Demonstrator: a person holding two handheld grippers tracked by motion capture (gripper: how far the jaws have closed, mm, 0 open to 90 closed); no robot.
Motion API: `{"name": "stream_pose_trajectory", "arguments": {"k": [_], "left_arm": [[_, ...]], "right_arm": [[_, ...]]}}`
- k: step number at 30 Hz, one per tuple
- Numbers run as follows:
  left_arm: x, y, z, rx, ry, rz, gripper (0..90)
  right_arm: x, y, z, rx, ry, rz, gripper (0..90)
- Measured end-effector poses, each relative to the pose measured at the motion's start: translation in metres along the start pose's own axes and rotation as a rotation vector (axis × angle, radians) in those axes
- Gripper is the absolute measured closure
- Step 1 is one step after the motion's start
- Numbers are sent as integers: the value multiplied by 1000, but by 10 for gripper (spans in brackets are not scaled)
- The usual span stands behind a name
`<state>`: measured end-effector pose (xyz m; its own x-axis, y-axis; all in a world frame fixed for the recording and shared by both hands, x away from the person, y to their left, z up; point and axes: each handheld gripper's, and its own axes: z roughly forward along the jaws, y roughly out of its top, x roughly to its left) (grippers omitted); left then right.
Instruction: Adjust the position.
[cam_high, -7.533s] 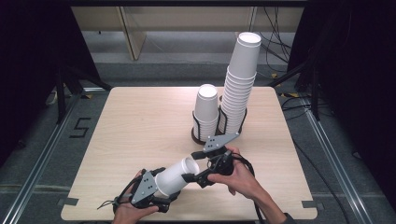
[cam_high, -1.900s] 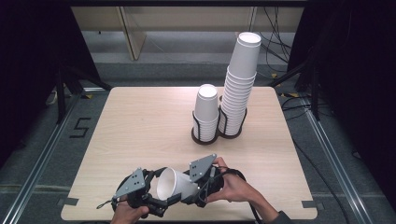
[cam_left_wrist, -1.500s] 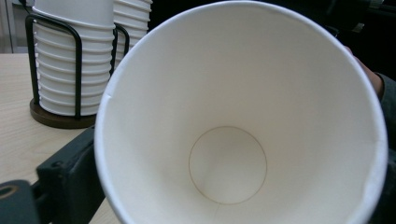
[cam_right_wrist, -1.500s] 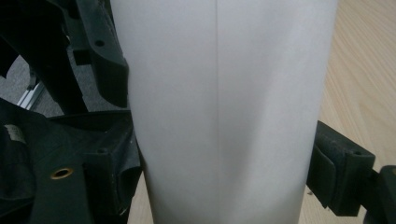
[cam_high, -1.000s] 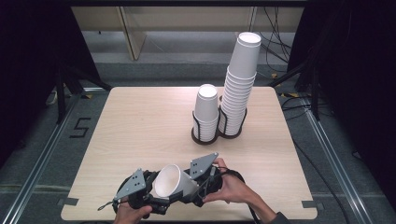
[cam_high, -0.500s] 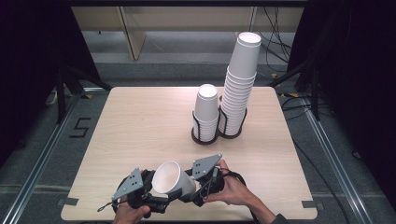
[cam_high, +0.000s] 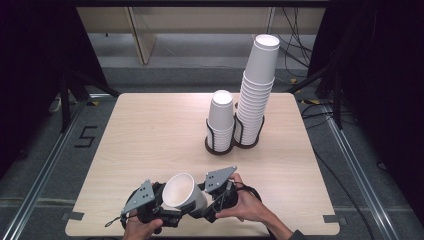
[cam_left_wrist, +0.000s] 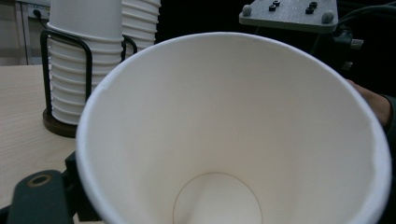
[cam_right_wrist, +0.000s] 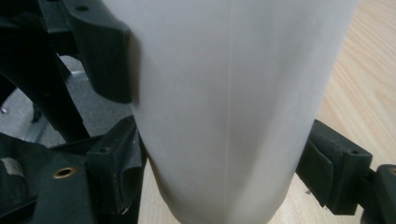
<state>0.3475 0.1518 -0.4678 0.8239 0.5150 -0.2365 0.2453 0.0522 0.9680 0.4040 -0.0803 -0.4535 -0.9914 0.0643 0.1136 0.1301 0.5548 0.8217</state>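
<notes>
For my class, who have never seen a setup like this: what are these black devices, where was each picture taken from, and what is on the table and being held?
A person sits at a wooden table and holds a hand-operated claw in each hand: the left claw and the right claw. The wide picture comes from a camera fixed above the table. The other two come from small cameras riding on each claw, looking along its jaws.

Between the claws is a white paper cup, tilted with its open mouth towards the camera. The left claw view looks straight into it; the right claw view shows its side between black pads, which press on it.

Farther back, a black wire holder carries a short stack of cups and a tall stack.
</notes>
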Motion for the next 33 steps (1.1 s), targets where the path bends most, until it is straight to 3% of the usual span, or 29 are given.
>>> {"name": "stream_pose_trajectory", "arguments": {"k": [3, 6, 11, 13, 20, 33], "left_arm": [[2, 3, -5, -5, 52, 29, 142], [8, 7, -11, -14, 111, 38, 143], [20, 7, -18, 0, 216, 31, 143], [24, 6, -19, -14, 229, 32, 143], [30, 8, -25, 27, 356, 59, 142], [43, 7, -32, 46, 485, 43, 142]], "right_arm": [[-3, -2, -5, 19, -27, -9, 191], [-10, -8, -16, 30, -99, 15, 170], [-20, -21, -34, 43, -158, 64, 171], [-23, -25, -38, 41, -170, 87, 174], [-26, -33, -51, 41, -233, 108, 183], [-26, -45, -59, 69, -279, 134, 184]]}}
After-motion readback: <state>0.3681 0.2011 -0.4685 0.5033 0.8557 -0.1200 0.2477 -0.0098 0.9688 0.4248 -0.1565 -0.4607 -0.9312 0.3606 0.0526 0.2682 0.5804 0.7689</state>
